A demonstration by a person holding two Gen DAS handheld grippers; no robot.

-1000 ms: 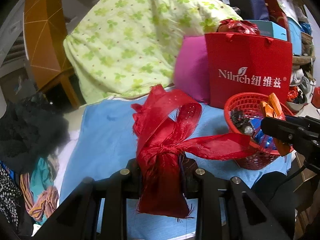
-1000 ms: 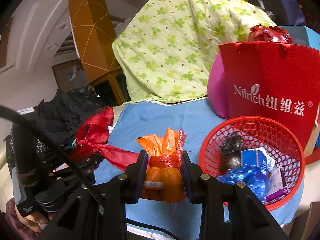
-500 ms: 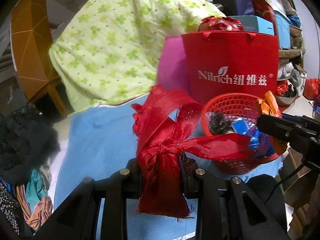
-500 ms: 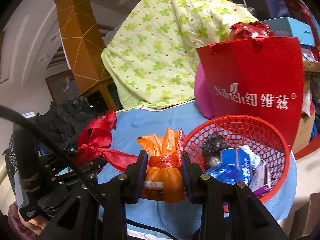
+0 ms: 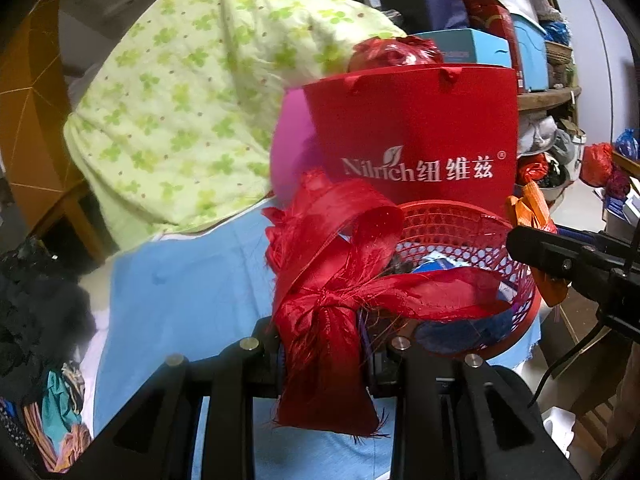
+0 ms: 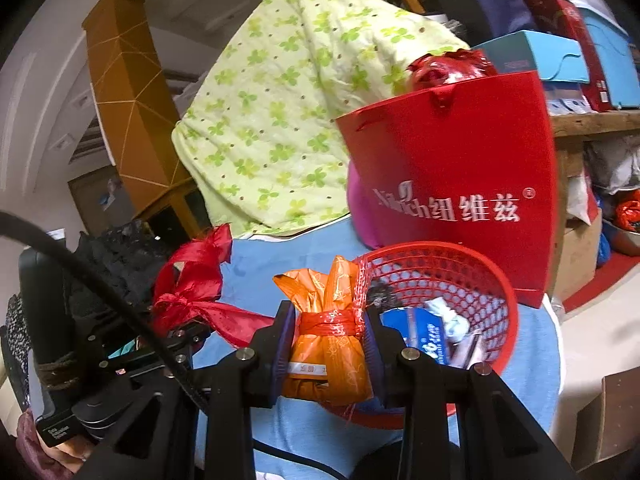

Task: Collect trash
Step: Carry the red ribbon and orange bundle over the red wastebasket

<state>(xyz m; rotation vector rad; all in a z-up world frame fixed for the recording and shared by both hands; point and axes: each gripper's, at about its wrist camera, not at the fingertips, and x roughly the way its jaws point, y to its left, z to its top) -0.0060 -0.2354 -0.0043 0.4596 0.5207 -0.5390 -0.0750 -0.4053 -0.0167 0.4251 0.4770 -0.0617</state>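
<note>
Carrying two scraps w/ both claws toward the red basket [image 5: 460, 220], already part full. Left view: my left claw [image 5: 324, 354] clamped on a red ribbon bundle [image 5: 328, 320], nearly at the rim; drop pending. Right view: right claw [image 6: 326, 344] clamped on an orange wrapper [image 6: 328, 344], plus the basket's contents, mostly hidden in left view.

Red ribbon bundle [image 5: 326, 344]: knotted, frayed, upright. Orange wrapper bundle [image 6: 330, 344]: tied with red band. Red mesh basket [image 6: 500, 280]: upright, holding scraps.

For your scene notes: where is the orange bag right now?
In the right wrist view the orange bag sits bottom centre, clamped in the right gripper, at the near left rim of the red basket.
</note>
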